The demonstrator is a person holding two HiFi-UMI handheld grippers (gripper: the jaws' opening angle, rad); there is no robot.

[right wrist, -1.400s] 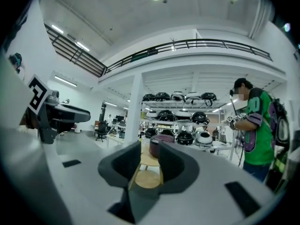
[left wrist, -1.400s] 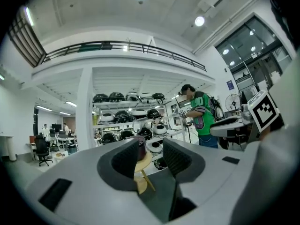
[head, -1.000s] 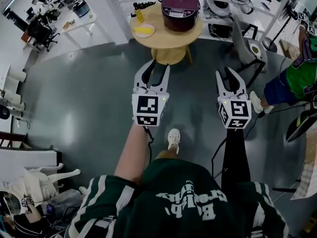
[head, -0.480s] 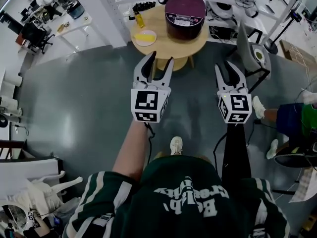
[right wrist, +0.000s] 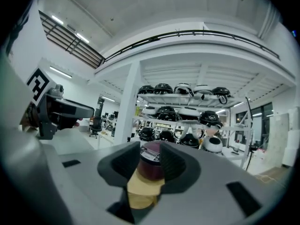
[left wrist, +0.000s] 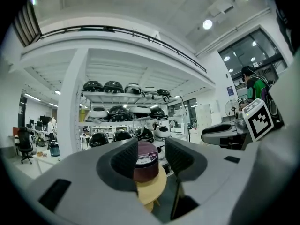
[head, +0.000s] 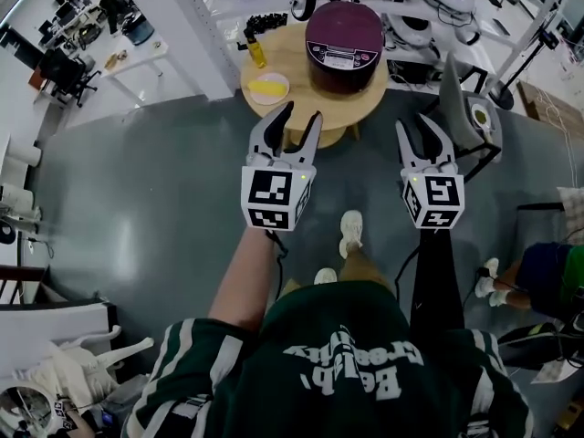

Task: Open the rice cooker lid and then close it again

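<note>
I think this is the walk-up step: the shut dark purple round rice cooker sits on the round wooden tabletop at 12 o'clock, well apart from the empty left tongs, wide open but just closing a bit, and the empty half-open right tongs, which must reach its lid next.

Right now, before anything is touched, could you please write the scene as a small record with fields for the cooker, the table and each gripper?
rice cooker: purple, upright on the round wooden table
lid: closed
also on table: yellow plate, small yellow bottle
left gripper: open, nothing between its jaws, which have just been opening, then narrowing slightly
right gripper: open, nothing between its jaws
contact: neither gripper touches the cooker
</note>
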